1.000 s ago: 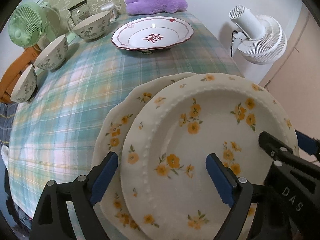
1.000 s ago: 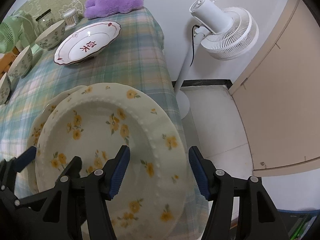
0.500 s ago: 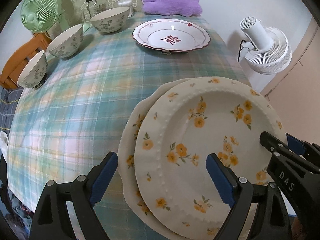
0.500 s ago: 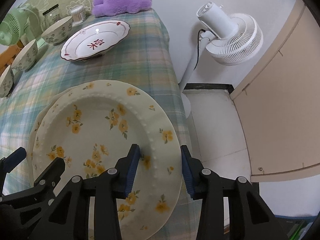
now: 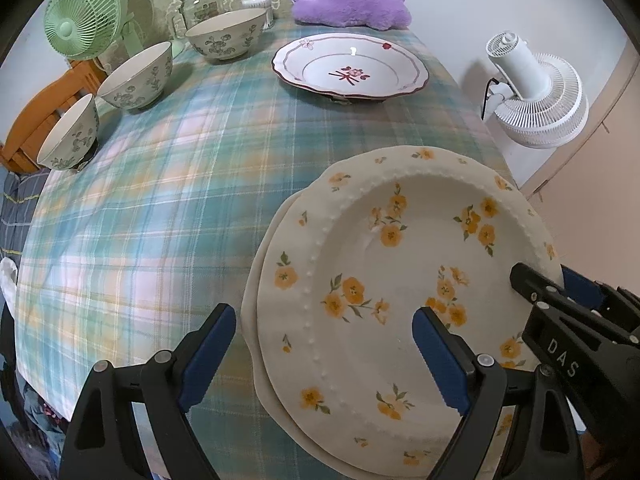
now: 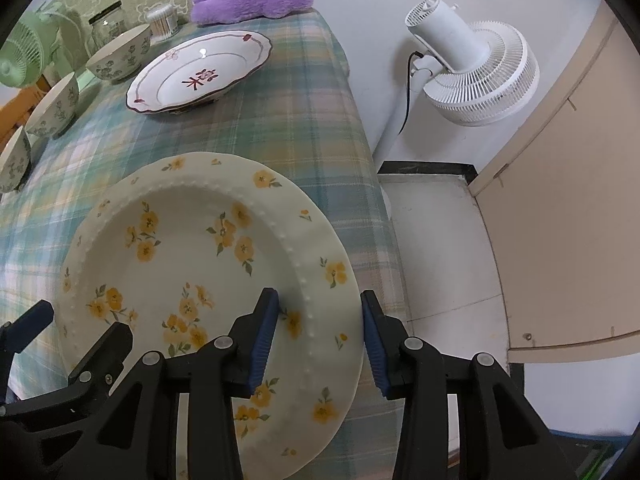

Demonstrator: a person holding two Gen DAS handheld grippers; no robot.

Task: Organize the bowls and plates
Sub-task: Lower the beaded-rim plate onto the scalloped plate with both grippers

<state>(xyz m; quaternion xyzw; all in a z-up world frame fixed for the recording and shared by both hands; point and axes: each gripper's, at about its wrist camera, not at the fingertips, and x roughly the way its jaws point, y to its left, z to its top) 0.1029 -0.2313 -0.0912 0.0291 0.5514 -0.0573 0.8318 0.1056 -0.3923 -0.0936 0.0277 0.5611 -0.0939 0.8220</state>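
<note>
Table: my plaid-clothed table [image 5: 168, 200] fills most of both views; its right edge drops off just beside the stacked plates.
White fan: a white fan [image 6: 472, 76] stands on the floor off the table's right side, apart from the cloth.
Top plate: the cream plate with yellow flowers [image 5: 400, 280] lies on the near right corner of the table, resting on a second plate.
Lower plate: only a cream crescent of the plate underneath [image 5: 260, 360] shows past the top plate's left and near rim.
Red-patterned plate: a white plate with a red rim [image 5: 350, 66] sits at the far end of the table, well apart from the stack.
Purple plush: a purple plush [image 5: 350, 2] lies behind that plate against the wall.
Green fan: a green fan [image 5: 82, 20] stands at the far left corner.
Bowls: three floral bowls line the left edge, far [image 5: 226, 36], middle [image 5: 138, 76] and near [image 5: 70, 138].
Jar: a glass jar [image 5: 200, 6] stands behind the far bowl.
Right gripper: my right gripper [image 6: 318, 340] straddles the top plate's right rim, one finger over the well and one outside the edge; I cannot tell whether the pads are pressing the rim.
Left gripper: my left gripper [image 5: 320, 354] is spread wide, its left finger over the cloth and its right finger over the plate, grasping nothing.
</note>
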